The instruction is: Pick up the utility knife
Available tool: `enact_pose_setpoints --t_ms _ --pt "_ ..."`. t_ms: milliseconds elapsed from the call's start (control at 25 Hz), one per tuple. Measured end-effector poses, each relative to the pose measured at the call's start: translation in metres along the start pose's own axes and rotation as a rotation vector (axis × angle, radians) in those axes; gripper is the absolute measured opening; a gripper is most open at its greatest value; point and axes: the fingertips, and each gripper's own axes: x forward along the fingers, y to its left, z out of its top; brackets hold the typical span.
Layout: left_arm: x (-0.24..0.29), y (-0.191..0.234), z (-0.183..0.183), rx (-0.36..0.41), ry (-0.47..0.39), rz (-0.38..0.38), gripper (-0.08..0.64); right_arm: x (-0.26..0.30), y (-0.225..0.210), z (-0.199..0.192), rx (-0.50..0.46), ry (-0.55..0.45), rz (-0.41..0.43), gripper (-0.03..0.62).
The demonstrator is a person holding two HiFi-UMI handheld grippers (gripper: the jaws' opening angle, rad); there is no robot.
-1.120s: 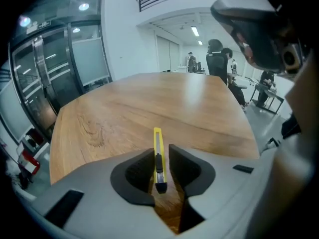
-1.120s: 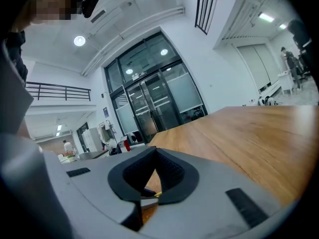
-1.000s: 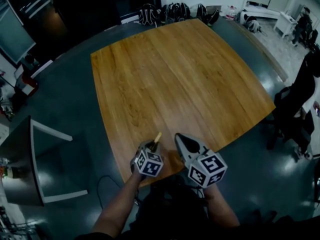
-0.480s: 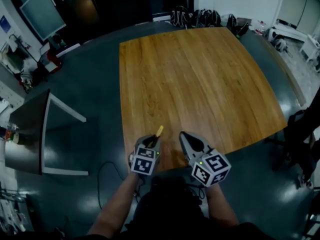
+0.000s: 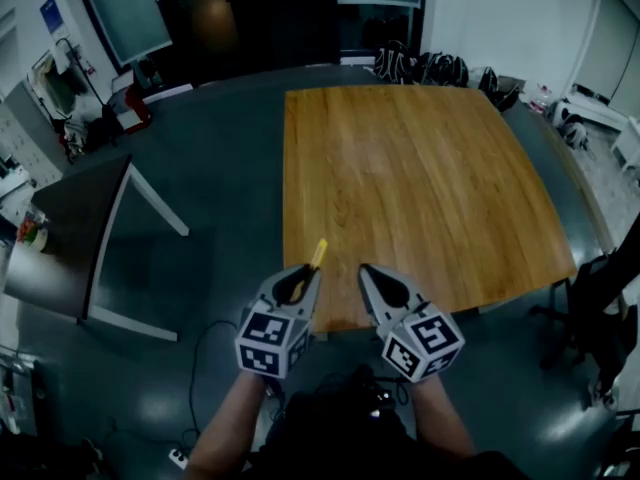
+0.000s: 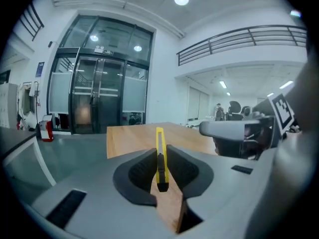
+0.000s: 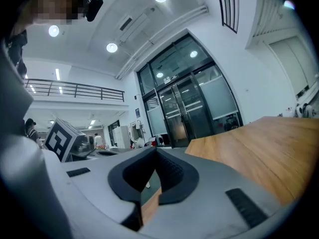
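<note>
Left gripper (image 5: 301,284): jaws clamped on knife (image 6: 161,156); knife held clear of table, yellow end pointed to 12 o'clock.
Right gripper (image 5: 377,286): jaws pressed together, at 3 o'clock of left gripper.
Table (image 5: 430,188): wooden, at 12 o'clock beyond both.

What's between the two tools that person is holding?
Between left tool and right tool, the head view shows only bare wooden table. The left tool holds the utility knife.
</note>
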Motion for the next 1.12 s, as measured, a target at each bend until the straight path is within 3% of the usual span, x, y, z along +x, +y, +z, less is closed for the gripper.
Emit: enact_pose_setpoints --t_ms 280,520,1120 --pt "-0.094 0.053 0.027 -0.008 -0.122 0.032 0.069 0.029 0.108 0.02 -0.102 -0.039 0.06 0.011" --pt "-0.164 0.087 0.042 -0.027 -0.223 0.052 0.069 0.046 0.178 0.029 -0.13 -0.088 0.099 0.011" --pt "-0.225 0.15 0.057 0.003 -0.322 0.095 0.069 0.084 0.257 0.038 -0.181 -0.116 0.151 0.011"
